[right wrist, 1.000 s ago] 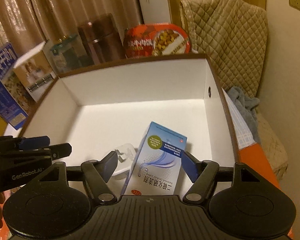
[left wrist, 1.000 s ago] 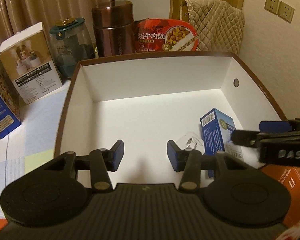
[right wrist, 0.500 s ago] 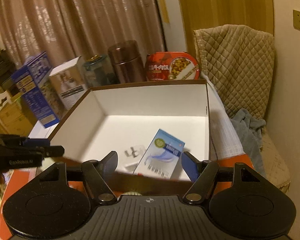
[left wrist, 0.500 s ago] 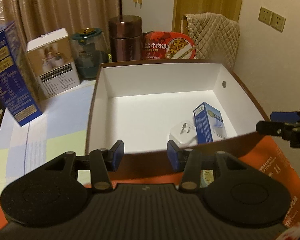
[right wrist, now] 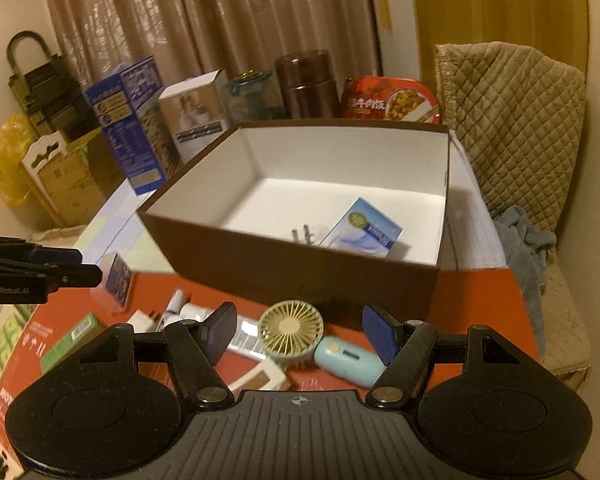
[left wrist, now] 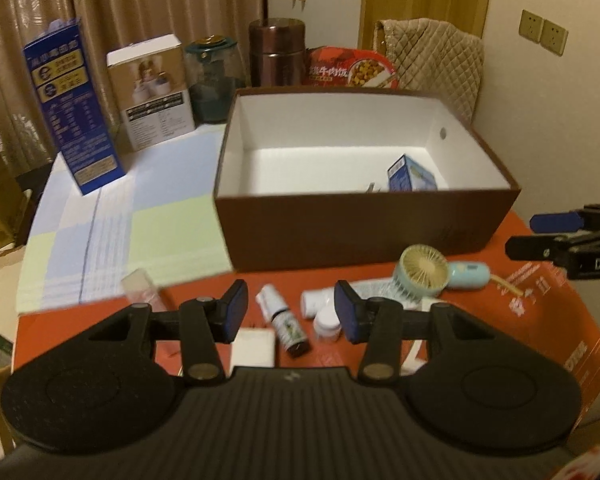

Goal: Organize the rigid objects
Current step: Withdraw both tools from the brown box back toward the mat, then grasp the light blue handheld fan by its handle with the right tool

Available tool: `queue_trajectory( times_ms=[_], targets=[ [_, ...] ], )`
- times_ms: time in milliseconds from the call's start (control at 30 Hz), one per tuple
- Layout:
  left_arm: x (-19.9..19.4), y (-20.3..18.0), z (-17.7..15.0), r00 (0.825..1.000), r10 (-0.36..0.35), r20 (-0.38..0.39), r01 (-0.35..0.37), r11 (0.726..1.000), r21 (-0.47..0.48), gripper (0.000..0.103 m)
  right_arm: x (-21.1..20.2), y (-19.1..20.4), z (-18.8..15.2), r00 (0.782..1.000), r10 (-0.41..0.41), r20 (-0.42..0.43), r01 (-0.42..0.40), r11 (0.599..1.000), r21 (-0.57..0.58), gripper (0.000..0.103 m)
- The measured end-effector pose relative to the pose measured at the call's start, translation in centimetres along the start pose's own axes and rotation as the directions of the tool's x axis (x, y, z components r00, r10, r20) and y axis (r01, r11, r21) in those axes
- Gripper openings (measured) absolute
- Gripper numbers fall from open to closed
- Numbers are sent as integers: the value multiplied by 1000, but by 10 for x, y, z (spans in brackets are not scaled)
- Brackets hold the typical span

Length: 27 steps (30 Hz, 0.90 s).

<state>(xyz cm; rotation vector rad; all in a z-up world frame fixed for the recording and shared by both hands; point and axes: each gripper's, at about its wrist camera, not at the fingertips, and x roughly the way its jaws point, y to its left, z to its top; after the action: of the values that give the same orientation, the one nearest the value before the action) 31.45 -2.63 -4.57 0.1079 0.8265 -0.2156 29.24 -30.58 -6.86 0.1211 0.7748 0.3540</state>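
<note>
Pulled back from over the brown box (left wrist: 364,236) since a second ago, both grippers, now above the red sheet (left wrist: 540,320) on the worktop. Left gripper (left wrist: 288,312): fingers spread, pinching nothing, over a small spray bottle (left wrist: 284,326) and a white bottle (left wrist: 320,312). Right gripper (right wrist: 300,334): fingers spread wider, also holding nothing, over a pale green handheld fan (right wrist: 292,330). Inside the box, near its right wall: a blue-and-white carton (right wrist: 364,230), with a white plug (right wrist: 302,236) just left of it. Standing beyond the box on the far side: tall blue carton (left wrist: 72,108), white carton (left wrist: 152,92), glass jar (left wrist: 212,76), brown canister (left wrist: 276,52).
</note>
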Motion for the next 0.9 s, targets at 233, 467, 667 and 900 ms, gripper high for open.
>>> queue_trajectory(
  times_ms=[233,467,667,900],
  targets=[
    [-3,10,-26,999,34,-39,-35,998,-45,43,4,-4,-15,999,10,-34,-11,1000,-16,67],
    [6,13,-48,995,54,-80,-60,996,-63,43,14,-8,-27,997,13,-77,-17,999,-51,67],
    [20,7,-55,993,77,-92,-80,996,-33,43,28,-12,-33,995,10,-101,-20,995,-99,67],
    [31,3,-58,992,64,-105,-68,997,-33,43,43,-21,-33,994,4,-109,-19,991,-136,67]
  ],
)
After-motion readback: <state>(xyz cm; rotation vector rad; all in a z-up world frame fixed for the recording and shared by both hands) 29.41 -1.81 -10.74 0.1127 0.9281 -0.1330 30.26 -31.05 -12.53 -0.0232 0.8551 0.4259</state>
